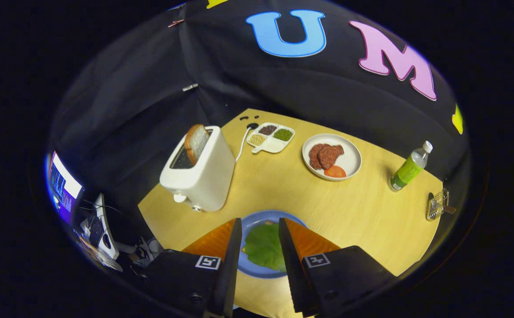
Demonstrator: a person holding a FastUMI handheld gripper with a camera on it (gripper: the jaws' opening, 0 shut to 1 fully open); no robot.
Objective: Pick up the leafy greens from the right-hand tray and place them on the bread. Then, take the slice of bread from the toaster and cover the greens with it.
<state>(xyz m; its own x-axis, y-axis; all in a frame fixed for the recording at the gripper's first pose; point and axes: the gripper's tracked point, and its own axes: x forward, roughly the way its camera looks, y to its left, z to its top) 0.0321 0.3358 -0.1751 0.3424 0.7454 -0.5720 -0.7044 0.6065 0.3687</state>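
Gripper view: gripper (260, 229) jaws spread apart, holding nothing, above blue plate (257, 270) with leafy greens (263, 247) lying on it between them. Beyond, on tabletop (283, 190): toaster (201, 174) with bread slice (196, 142) upright in slot; white plate (352, 161) further right.

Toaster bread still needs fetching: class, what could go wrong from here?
1. The slice of bread leans in the toaster slot; a poor grip may drop it.
2. The open gripper hangs above the leafy greens on the blue plate; covering carelessly could shift them.
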